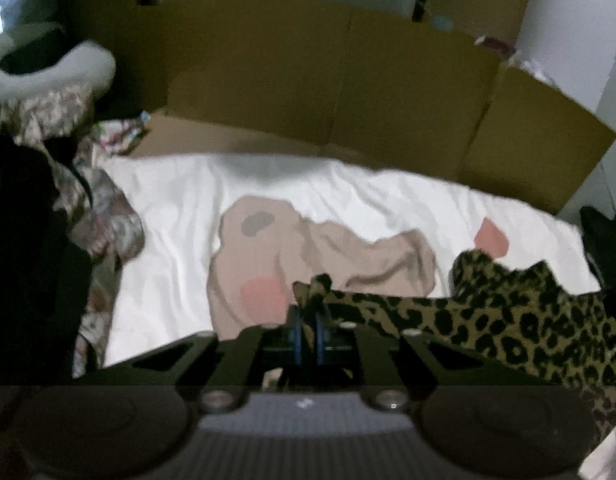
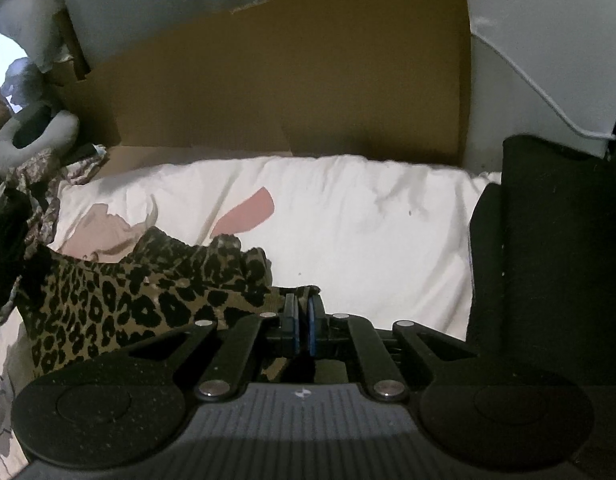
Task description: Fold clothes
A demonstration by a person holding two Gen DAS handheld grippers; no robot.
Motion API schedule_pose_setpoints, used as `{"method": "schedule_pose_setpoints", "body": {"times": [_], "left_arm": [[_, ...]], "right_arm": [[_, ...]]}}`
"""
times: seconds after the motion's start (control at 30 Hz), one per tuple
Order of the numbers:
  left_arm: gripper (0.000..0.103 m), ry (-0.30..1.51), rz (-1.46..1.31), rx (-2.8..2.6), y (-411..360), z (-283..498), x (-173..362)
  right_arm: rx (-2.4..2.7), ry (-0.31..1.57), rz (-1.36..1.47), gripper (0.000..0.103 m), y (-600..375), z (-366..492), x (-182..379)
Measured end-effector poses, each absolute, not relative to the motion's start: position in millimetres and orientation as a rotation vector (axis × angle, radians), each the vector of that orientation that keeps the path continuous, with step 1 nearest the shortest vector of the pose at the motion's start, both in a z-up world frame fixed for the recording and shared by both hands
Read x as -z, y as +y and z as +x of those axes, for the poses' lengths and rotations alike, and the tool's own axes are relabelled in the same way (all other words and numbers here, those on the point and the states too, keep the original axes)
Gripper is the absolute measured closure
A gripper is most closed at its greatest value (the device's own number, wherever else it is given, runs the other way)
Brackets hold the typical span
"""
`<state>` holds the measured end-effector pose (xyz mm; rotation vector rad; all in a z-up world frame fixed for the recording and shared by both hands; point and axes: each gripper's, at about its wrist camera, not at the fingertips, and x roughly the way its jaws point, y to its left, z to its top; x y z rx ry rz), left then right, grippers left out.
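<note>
The left gripper [image 1: 307, 322] is clenching a bunched corner of the leopard-print garment [image 1: 528, 320], its blue-padded jaws pressed together on the cloth, and the fabric is stretching away to the right in a loose, crumpled band whose far end is running out of the left wrist view. The right gripper [image 2: 303, 316] is pinching another edge of the same garment [image 2: 147, 292], jaws closed on a thin fold, though how much cloth is sitting between the pads is hard to make out. The garment is hanging between the two grippers just above the bed [image 2: 368, 232], which is wearing a wrinkled white sheet with soft pink and beige shapes printed on it [image 1: 267, 256]. Brown cardboard panels [image 1: 308, 80] are standing upright along the far side of the bed, flat and matte, with one creased corner. At the left, a heap of floral and dark clothes [image 1: 87, 216] is blurring into shadow, and a pale grey ring-shaped cushion [image 1: 39, 68] is resting on top of it, partly cut off by the frame. At the right of the right wrist view a black, coarse-textured block [image 2: 556, 260] is hiding the bed's edge; what it is cannot be told. A white cable [image 2: 548, 100] is curving down the wall behind it.
</note>
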<state>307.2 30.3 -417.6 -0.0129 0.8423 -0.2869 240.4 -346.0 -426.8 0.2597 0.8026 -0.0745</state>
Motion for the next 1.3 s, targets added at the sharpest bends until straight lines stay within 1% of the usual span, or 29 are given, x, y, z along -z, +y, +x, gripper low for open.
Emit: {"method": "schedule_pose_setpoints", "body": {"times": [0.33,0.57,0.7,0.9,1.03,1.17,1.3], "left_arm": [[0.096,0.745,-0.032,0.320,30,309,374],[0.096,0.718,-0.034,0.335,19,325,359],[0.096,0.746,-0.015,0.326,12,338,366],[0.096,0.838,0.008,0.288,5,355,390],[0.096,0.884,0.013,0.277,4,366,408],[0.096,0.887,0.035,0.282,0,373,416],[0.096,0.870,0.038,0.289,-3,377,411]], "right_arm": [[0.094,0.732,0.252,0.101,-348,239,397],[0.126,0.717,0.251,0.100,-356,247,389],[0.131,0.738,0.246,0.100,-358,259,395],[0.150,0.796,0.287,0.100,-365,279,413],[0.146,0.820,0.254,0.100,-362,288,422],[0.151,0.834,0.251,0.100,-364,294,428],[0.154,0.839,0.241,0.100,-364,296,429]]}}
